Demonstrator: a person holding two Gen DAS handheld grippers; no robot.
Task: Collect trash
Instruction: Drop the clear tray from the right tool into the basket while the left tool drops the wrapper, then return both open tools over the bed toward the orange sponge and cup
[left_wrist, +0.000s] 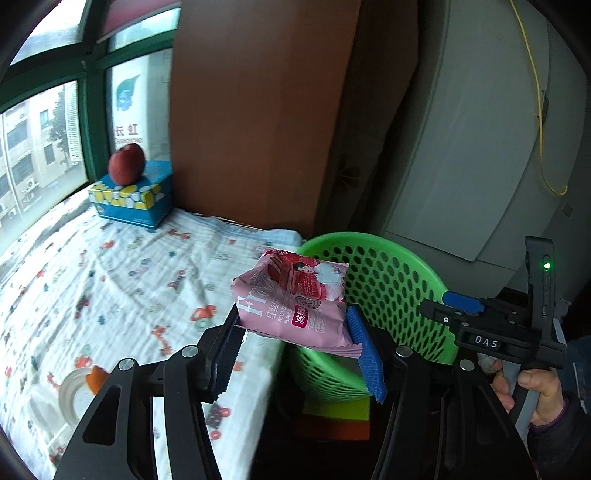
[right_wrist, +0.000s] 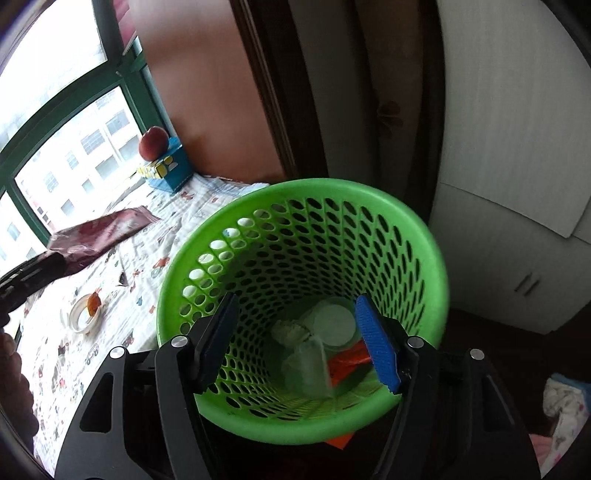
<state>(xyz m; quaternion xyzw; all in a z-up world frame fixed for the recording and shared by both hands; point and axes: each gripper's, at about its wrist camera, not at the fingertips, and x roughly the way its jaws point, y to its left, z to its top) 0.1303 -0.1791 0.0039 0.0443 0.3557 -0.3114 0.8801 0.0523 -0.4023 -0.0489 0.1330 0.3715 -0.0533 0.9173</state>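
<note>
Beside the patterned bed, the left gripper (left_wrist: 295, 343) clamps a pink snack wrapper (left_wrist: 295, 306) — "RED" legible — near the green basket's (right_wrist: 424, 236) rim; the right gripper (right_wrist: 299, 339), unclenched, hangs above it — "DAS" on its body. Far left, an apple (left_wrist: 126, 163) tops a tissue box (left_wrist: 133, 201).

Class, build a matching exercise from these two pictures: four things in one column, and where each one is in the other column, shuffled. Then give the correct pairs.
Things:
1. apple
2. pink snack wrapper
3. clear plastic cup
4. tape roll

Places:
A. inside the green basket
B. on the patterned cloth
C. on the blue tissue box
D. between the left gripper's pads

Pairs: 1-C, 2-D, 3-A, 4-B
</note>
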